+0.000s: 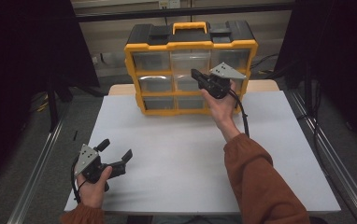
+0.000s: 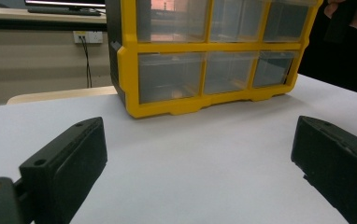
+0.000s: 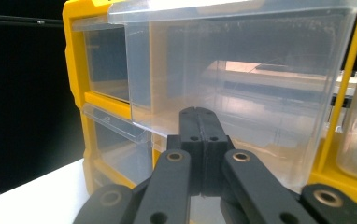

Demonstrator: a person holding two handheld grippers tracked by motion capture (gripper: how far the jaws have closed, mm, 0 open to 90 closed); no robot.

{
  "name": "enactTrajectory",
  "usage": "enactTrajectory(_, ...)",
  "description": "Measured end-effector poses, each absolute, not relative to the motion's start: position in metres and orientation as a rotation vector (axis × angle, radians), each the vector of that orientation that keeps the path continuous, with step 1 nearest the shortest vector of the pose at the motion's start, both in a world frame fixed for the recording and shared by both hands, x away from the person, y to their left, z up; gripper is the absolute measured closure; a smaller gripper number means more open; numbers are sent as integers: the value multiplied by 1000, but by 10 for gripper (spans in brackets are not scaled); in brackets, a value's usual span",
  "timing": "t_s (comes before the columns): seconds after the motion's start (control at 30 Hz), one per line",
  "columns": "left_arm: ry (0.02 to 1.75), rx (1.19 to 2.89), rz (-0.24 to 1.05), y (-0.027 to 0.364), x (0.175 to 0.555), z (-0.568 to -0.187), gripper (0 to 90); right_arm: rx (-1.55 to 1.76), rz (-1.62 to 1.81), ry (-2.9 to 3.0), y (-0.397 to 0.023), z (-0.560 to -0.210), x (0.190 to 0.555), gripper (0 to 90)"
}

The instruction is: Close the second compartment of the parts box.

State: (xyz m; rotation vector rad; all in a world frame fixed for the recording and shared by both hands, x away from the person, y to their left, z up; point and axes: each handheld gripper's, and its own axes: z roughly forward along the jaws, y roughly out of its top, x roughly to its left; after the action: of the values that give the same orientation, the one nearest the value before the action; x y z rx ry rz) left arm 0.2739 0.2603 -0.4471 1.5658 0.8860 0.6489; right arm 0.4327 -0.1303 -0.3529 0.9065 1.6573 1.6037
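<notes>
At 7 o'clock on the white surface (image 1: 181, 158), the left tongs (image 1: 117, 156) are spread. At 12, a yellow cabinet (image 1: 190, 45) with 9 clear drawers; right tongs (image 1: 196, 74) pinch the middle drawer (image 3: 242, 84).

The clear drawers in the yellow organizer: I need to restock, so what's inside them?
Through the clear fronts, the drawers of the organizer look empty. The top-middle drawer, pulled out at the right hand-held gripper, shows nothing inside. Glare hides some corners.
</notes>
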Motion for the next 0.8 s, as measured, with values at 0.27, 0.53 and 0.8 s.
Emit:
enactTrajectory(0.27,887,1566,649,260,274,-447,36,907,1598,1651,-130,-350,435,900)
enactTrajectory(0.53,890,1569,648,260,274,-447,36,918,1597,1649,-130,-350,439,900)
enactTrajectory(0.8,890,1565,647,260,274,-447,36,925,1586,1646,-130,-349,445,900)
